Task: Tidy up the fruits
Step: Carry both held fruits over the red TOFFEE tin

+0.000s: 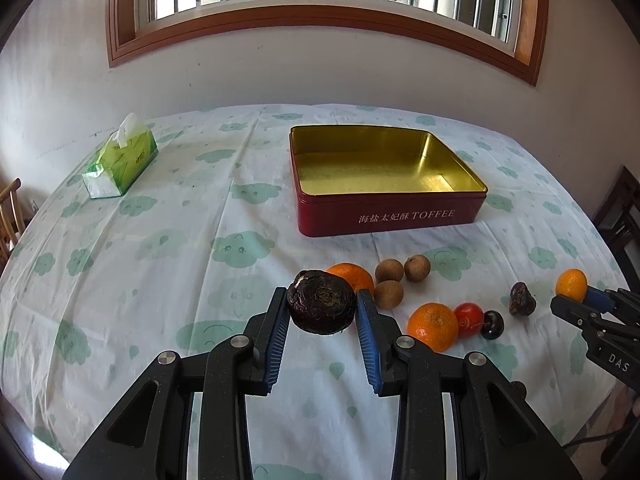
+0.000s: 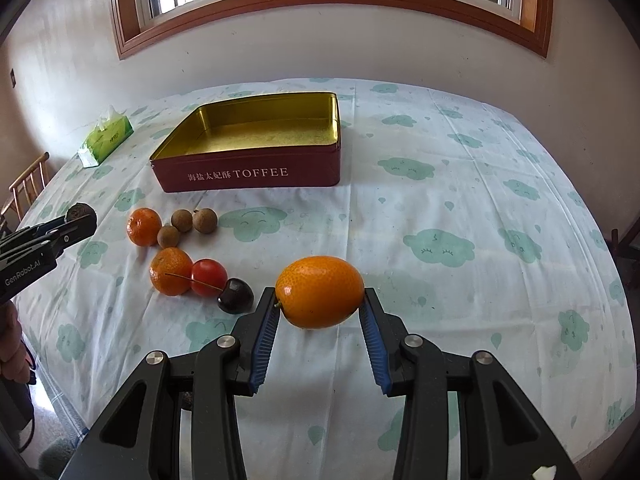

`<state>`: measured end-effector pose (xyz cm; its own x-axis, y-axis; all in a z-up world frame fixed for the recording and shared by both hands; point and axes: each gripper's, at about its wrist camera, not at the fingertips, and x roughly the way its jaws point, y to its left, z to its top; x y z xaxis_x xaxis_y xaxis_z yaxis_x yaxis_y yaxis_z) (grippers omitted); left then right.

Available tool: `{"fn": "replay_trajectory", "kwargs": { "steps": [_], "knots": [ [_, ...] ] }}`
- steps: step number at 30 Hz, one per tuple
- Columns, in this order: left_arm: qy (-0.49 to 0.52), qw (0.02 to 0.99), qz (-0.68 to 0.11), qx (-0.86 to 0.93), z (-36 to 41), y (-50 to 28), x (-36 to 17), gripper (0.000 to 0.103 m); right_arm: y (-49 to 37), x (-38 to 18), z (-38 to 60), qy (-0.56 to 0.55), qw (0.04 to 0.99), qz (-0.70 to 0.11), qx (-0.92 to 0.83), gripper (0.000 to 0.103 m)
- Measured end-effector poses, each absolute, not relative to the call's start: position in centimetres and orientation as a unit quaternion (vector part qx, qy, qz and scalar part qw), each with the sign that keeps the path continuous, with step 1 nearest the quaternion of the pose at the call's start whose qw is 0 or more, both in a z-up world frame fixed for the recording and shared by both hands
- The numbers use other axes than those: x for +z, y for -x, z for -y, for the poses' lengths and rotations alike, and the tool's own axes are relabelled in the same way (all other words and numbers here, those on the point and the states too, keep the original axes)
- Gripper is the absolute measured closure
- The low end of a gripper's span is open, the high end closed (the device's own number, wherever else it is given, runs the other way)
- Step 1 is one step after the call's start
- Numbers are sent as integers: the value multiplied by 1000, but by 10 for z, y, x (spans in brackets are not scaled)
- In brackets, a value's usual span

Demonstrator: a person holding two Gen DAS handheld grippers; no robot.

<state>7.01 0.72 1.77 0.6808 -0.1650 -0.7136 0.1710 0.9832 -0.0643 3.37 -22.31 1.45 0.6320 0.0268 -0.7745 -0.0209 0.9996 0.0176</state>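
Tablecloth (image 1: 168, 280): white with pale green smiling-cloud print, creased, covers the whole table. Green tissue box (image 1: 120, 164) lies near the far left edge, one white tissue sticking up from its slot. White wall behind, with a brown-framed window (image 1: 320, 12); buildings visible through the panes. Wooden chair (image 2: 28, 184) beside the table's left side, partly cut off.

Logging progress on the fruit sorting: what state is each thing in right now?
Left gripper: shut on the dark round fruit, lifted.
Right gripper: shut on the kumquat, lifted.
Toffee tin: open, empty.
Tissue box: open, tissue sticking out.
Cherry: loose on the tablecloth.
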Motion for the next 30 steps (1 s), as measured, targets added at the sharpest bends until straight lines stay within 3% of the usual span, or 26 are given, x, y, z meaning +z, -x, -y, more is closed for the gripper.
{"fn": "replay_trajectory", "kwargs": {
  "steps": [20, 30],
  "knots": [
    [-5, 921, -377, -97, 5, -143, 40, 69, -127, 51, 205, 18, 915, -399, 56, 65],
    [-8, 918, -384, -100, 21, -200, 41, 69, -191, 42, 199, 33, 907, -415, 62, 65]
  ]
}}
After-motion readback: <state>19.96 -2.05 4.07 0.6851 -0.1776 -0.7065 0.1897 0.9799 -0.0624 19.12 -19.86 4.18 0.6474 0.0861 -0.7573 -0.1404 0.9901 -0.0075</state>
